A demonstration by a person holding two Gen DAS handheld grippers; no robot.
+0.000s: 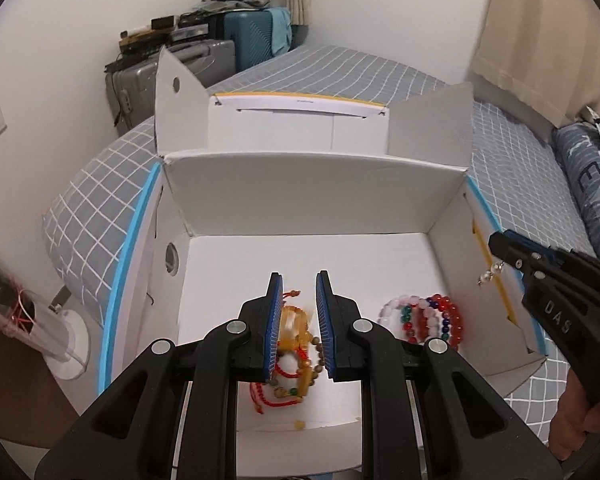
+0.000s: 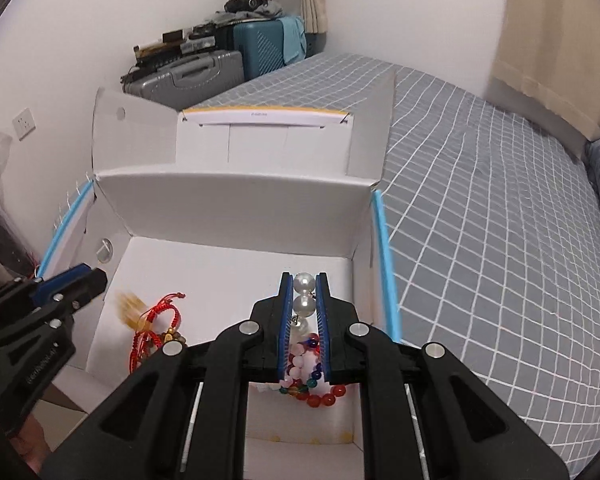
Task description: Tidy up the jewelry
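An open white cardboard box lies on the bed. My left gripper is open above a pile of amber and red-cord bracelets on the box floor; a blurred amber piece is in the air below it. My right gripper is shut on a string of white pearls that also shows in the left wrist view, held over the box's right side. Below it lie red, white, green and blue bead bracelets.
The bed has a grey checked sheet. Suitcases with clutter stand by the far wall. A dark pillow lies at the right. The box's upright flaps rise behind it.
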